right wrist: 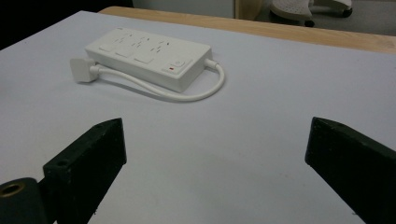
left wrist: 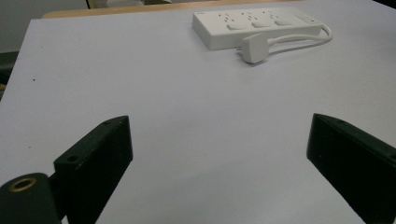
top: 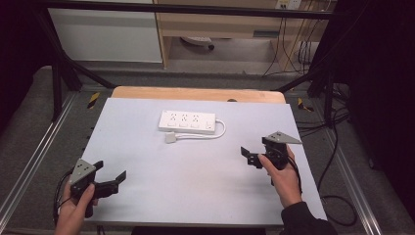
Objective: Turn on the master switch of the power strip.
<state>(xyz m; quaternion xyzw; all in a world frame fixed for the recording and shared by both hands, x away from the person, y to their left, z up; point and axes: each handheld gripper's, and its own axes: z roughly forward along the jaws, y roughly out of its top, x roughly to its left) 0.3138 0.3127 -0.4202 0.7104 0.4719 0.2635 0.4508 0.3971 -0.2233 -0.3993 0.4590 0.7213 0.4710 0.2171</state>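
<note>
A white power strip (top: 187, 122) lies flat at the back middle of the pale table top (top: 195, 191). Its short cable (top: 218, 133) loops round the right end, and the white plug (top: 171, 138) rests just in front of the strip. My left gripper (top: 110, 170) hovers open near the front left corner, facing the strip (left wrist: 257, 25) and plug (left wrist: 254, 46). At the right side my right gripper (top: 253, 151) is open too, aimed at the strip (right wrist: 147, 56) and plug (right wrist: 81, 69). Nothing sits between either gripper's jaws.
A strip of wooden table edge (top: 195, 93) runs behind the pale sheet. Black frame bars (top: 63, 68) stand at the back left and back right. Loose cables (top: 337, 147) trail on the floor to the right. A light cabinet (top: 107, 34) stands further back.
</note>
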